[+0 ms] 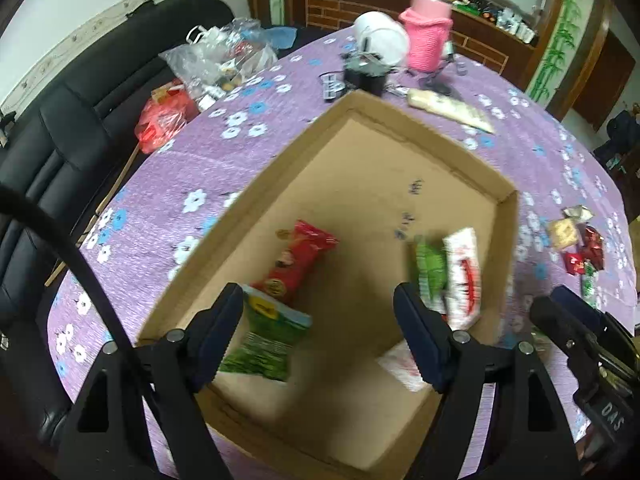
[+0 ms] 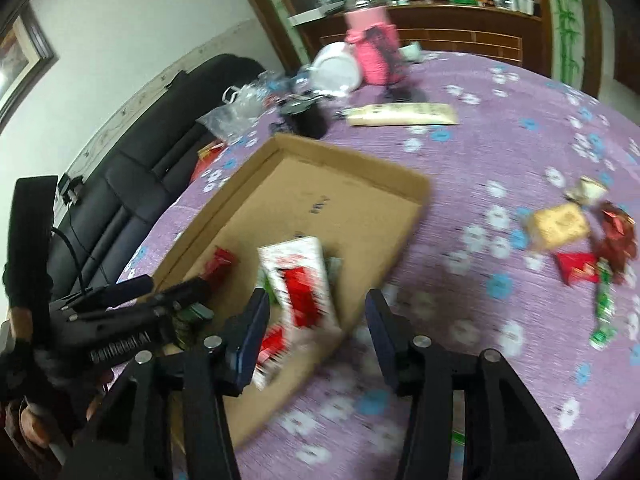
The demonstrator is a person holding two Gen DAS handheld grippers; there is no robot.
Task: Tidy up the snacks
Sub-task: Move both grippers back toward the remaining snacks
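A shallow open cardboard box sits on a round table covered with a purple cloth printed with white and blue flowers. Snack packets already lie on the box floor. Near the left wall, a red packet lies lengthwise, and a green packet overlaps its near end. Toward the right wall, a white packet with red print lies beside a smaller green packet, the two touching. Another white and red packet lies partly hidden by a gripper finger.

The left gripper hangs above the box, pointing steeply down, its jaws wide apart with nothing pressed between them. The right gripper hovers over the box's near right edge, its jaws apart too; the white and red packet appears blurred just beyond the left finger, not clamped.

Outside the box, on the cloth to the right, a loose cluster of snacks waits: a pale yellow cracker packet, several red wrapped pieces and a green and white packet.

At the table's far side stand a pink knitted bottle cover, a white tub, a black container and a long cream packet. Clear plastic bags sit at the left edge, next to a black sofa.
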